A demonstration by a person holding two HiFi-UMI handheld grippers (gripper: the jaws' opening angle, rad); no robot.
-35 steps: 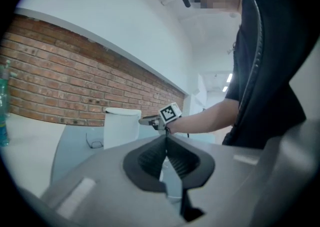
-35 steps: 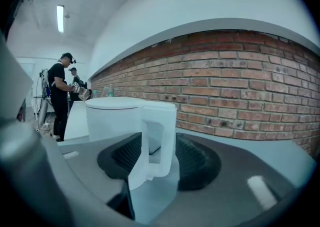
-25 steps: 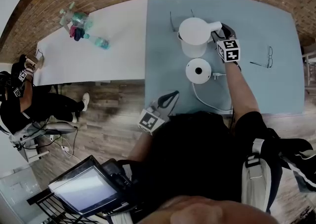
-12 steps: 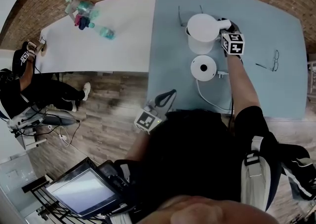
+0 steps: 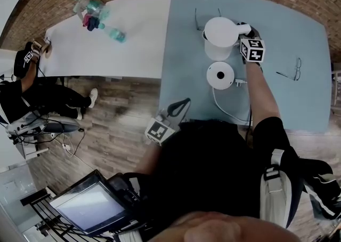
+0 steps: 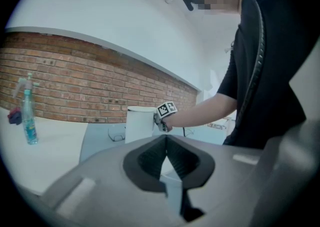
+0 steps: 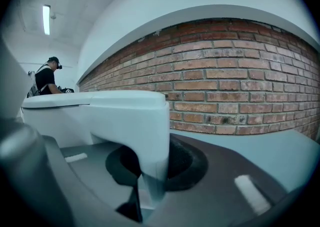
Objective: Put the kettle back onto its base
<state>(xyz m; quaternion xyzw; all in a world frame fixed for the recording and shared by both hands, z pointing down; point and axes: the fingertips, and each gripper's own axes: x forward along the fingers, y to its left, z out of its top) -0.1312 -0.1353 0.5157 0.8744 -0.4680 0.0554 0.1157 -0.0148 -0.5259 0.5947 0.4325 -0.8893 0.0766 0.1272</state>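
A white kettle [image 5: 219, 37] stands on the light blue table [image 5: 287, 102], just behind its round white base [image 5: 220, 74]. My right gripper [image 5: 244, 29] reaches in from the kettle's right side and is shut on the kettle handle [image 7: 150, 136], which fills the gap between its jaws in the right gripper view. My left gripper [image 5: 184, 103] hovers at the table's near edge, shut and holding nothing. In the left gripper view the kettle [image 6: 139, 123] shows ahead, with the right gripper's marker cube [image 6: 166, 109] against it.
The base's cord [image 5: 229, 110] loops toward the near table edge. A pair of glasses [image 5: 290, 70] lies to the right and another pair [image 5: 205, 16] behind the kettle. Spray bottles [image 5: 93, 11] stand on the white table [image 5: 122, 49] at left. A brick wall runs behind.
The head view has shifted slightly. My right gripper has stayed at the kettle handle, and the kettle has not left its spot behind the base. My left gripper has kept still.
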